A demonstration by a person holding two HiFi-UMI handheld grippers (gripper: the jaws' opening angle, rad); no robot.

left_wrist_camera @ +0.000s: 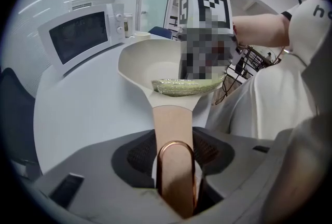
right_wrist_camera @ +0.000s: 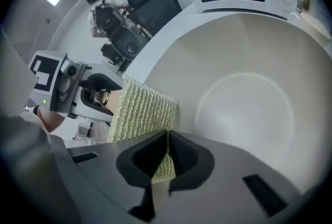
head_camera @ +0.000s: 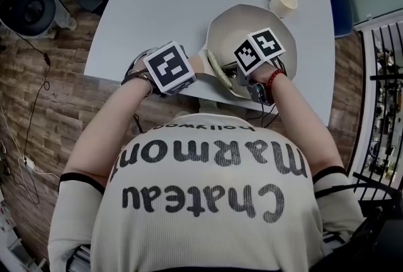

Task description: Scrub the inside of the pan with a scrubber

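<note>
Cream frying pan (head_camera: 249, 22) is being steadied by its wooden handle (left_wrist_camera: 174, 129), clamped in left gripper (left_wrist_camera: 175, 184). Mesh scrubber (right_wrist_camera: 142, 111), thinly pinched by right gripper (right_wrist_camera: 165, 158), is being held at the pan's near wall; slippage judged likely under hard strokes.

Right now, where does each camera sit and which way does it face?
Head view: on the person's head, facing steeply down at the round cream pan; shirt, forearms show.
Left gripper view: on the left gripper, facing the tan handle in its jaws.
Right gripper view: on the right gripper, facing into the pan; jaws pinch yellow-green mesh scrubber.
Both gripper views show the white microwave.
</note>
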